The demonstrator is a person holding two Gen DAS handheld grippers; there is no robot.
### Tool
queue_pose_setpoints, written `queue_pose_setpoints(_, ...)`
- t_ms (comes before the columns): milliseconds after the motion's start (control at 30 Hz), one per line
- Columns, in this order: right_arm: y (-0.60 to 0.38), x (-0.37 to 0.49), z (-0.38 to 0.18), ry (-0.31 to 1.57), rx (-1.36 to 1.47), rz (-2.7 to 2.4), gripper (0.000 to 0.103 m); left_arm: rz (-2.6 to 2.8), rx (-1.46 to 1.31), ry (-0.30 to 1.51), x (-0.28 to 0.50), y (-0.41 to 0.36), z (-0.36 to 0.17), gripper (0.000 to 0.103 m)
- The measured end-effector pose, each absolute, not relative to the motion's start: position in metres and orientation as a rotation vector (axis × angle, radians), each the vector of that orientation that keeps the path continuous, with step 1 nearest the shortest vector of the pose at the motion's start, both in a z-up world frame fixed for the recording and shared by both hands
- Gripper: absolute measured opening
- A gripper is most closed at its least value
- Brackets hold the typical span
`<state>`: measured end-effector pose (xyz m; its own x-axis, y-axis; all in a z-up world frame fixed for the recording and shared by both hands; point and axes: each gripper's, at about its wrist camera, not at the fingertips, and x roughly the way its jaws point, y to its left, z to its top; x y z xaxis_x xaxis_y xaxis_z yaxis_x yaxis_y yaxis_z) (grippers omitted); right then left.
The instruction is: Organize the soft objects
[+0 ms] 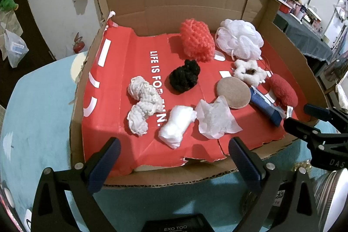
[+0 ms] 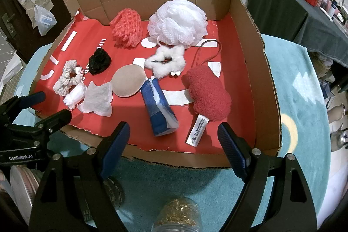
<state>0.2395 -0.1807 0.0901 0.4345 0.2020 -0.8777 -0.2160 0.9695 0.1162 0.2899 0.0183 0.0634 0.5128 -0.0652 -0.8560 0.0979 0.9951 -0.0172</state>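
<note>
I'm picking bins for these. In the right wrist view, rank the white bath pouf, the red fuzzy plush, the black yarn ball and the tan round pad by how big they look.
1. White bath pouf, though farthest back.
2. Red fuzzy plush, but it lies nearer the camera.
3. Tan round pad.
4. Black yarn ball.

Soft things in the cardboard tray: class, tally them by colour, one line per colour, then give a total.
White or cream: 5 – bath puff, fluffy scrunchie, knitted scrunchie, wad, tissue sheet
Red or coral: 2 – foam net, plush pad
Black: 1 – scrunchie
Tan: 1 – round pad
Blue: 1 – tissue pack
Total: 10
</note>
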Motion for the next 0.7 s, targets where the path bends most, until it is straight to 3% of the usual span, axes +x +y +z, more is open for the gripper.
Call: queue_pose_setpoints(700, -0.1804, 0.2388, 0.0906, 1.086, -0.016, 0.259, 0.083, -0.098, 0.028, 1.029, 0.2890, 0.0185, 0.0633, 0.101)
